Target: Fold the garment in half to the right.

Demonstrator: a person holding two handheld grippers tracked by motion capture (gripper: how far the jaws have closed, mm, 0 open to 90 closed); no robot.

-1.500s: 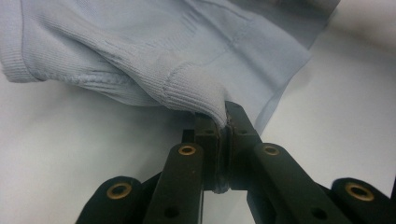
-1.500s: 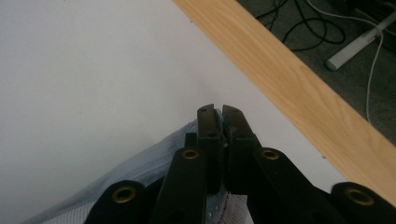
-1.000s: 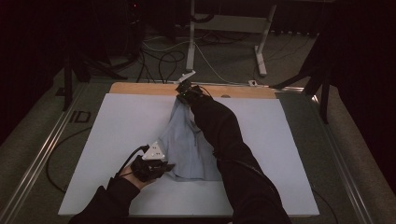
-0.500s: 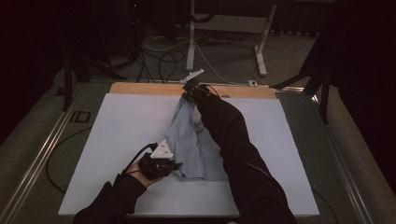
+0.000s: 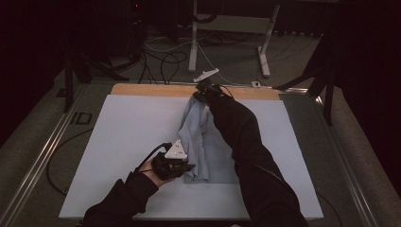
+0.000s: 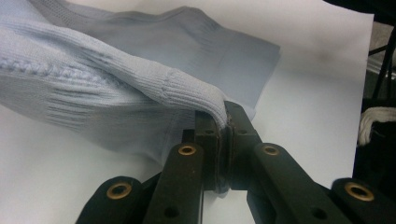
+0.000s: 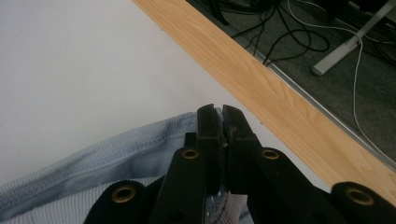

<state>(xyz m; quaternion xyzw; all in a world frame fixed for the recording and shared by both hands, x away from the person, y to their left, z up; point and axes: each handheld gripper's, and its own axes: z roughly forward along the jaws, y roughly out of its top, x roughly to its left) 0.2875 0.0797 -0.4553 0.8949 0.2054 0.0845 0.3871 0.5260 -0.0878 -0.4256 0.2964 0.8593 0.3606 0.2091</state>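
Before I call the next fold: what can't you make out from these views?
- Garment: right side hidden by the right sleeve, high view.
- Garment type: bunched, sweater or not unclear.
- Right gripper: pinched cloth hidden behind shut jaws.
- Left gripper: grip depth hidden by the jaws.

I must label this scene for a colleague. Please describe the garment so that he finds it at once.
On the white table, look at the middle, beside the dark sleeve. The garment is pale blue ribbed knit, stretched between the left gripper and the right gripper; it is the one soft thing there.
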